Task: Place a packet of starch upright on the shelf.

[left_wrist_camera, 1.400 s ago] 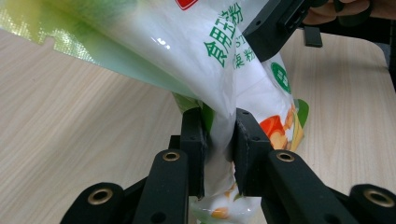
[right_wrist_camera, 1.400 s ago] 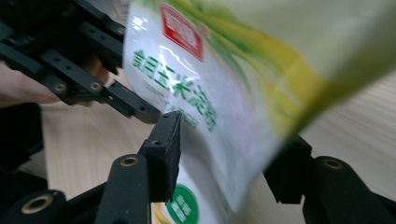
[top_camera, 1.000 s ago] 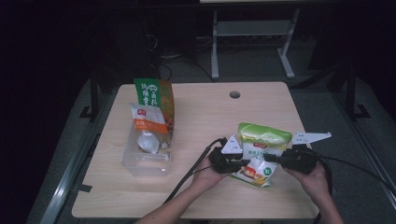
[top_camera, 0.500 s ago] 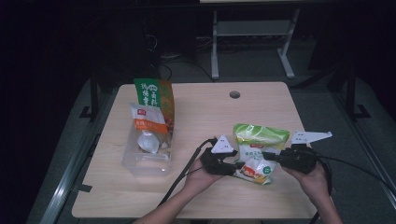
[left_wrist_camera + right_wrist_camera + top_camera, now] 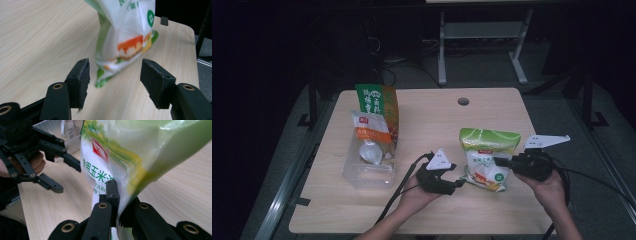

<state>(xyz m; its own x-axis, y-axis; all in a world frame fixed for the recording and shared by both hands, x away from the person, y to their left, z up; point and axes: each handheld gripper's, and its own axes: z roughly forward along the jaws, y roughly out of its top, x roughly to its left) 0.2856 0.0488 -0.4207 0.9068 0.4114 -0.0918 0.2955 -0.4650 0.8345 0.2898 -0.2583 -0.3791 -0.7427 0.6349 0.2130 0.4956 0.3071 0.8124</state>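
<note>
- Near the front right of the table (image 5: pixel 422 215), the right gripper (image 5: pixel 501 162) has its jaws clamped on the edge of a green and white bag (image 5: pixel 487 155); in the right gripper view the two black jaws pinch the bag's film (image 5: pixel 117 182) tight between them.
- The bag stands upright, held a little way in from the table's right edge, its printed side facing the near side.
- Just left of the bag, the left gripper (image 5: pixel 457 181) points at it; its jaws have just been opening and now stand wide.
- In the left gripper view the bag's lower corner (image 5: pixel 120 55) lies beyond the spread jaws, touching neither pad.
- Well apart, on the left half of the table, a clear tub (image 5: pixel 368 167) holds two more packets (image 5: pixel 372 127), leaning upright.
</note>
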